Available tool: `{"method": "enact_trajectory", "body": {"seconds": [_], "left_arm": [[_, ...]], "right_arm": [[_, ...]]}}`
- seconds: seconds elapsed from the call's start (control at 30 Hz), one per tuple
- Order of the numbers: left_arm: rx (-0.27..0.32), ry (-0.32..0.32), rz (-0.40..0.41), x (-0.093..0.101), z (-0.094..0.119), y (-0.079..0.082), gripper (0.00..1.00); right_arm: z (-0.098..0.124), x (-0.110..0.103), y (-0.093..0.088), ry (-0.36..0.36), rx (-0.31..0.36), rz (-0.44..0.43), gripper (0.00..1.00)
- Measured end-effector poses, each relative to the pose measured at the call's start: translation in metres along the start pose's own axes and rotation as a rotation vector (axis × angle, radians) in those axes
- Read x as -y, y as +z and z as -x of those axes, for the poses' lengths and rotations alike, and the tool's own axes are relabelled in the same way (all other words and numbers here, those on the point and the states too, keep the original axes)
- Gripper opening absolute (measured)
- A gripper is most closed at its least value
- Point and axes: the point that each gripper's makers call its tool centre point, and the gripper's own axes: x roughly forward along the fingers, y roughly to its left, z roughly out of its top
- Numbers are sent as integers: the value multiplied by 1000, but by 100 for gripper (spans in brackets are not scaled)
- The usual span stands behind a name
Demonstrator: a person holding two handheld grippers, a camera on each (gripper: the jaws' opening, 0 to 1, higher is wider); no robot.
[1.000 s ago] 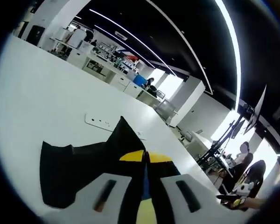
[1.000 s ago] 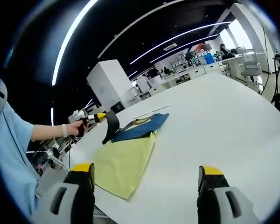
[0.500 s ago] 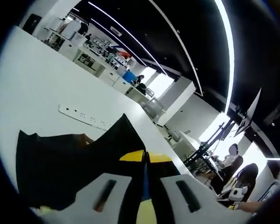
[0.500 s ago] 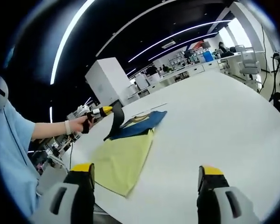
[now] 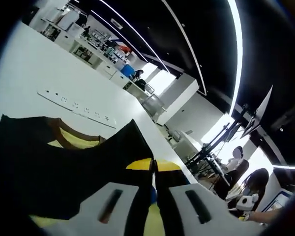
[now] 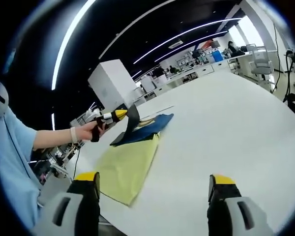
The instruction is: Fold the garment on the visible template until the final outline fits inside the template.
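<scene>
In the left gripper view my left gripper (image 5: 153,166) is shut on a lifted flap of the dark navy garment (image 5: 49,167), whose yellow-lined collar (image 5: 73,140) lies open below on the left. In the right gripper view the garment (image 6: 150,127) lies at the far end of the yellow template (image 6: 128,164) on the white table. There a hand holds the left gripper (image 6: 119,114) above the garment's near-left edge, with the flap raised. My right gripper (image 6: 152,183) hovers open above the table's near side, with nothing between its jaws and well short of the template.
A white power strip (image 5: 76,105) lies on the table beyond the garment. The white table (image 6: 226,128) stretches wide to the right of the template. A light-blue sleeve (image 6: 10,147) is at the left. Seated people (image 5: 236,157) and office chairs (image 6: 263,61) stand past the table's edge.
The left gripper has carried the raised flap further over the garment, toward the right in the right gripper view. More of the garment and its collar has come into the left gripper view. The right gripper stays open.
</scene>
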Motion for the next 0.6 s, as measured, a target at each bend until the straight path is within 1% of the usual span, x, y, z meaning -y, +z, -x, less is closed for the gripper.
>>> {"method": "enact_trajectory", "body": {"seconds": [0.13, 0.17, 0.2, 0.3, 0.43, 0.6], "left_arm": [[-6, -13, 31, 3, -10, -10, 0], [-9, -16, 26, 4, -12, -13, 0], [-22, -17, 38, 4, -15, -18, 0], [-38, -31, 35, 10, -20, -26, 0], [-81, -51, 28, 14, -26, -42, 0], [-146, -55, 20, 16, -29, -66, 0]], "right_arm": [[1, 2, -2, -6, 1, -12, 92], [1, 2, -2, -7, 1, -12, 92], [2, 2, -3, -9, -2, -14, 92], [2, 4, -4, -13, -4, -20, 92], [2, 5, -7, -15, -11, -23, 92], [1, 6, -9, -15, -13, -31, 92]]}}
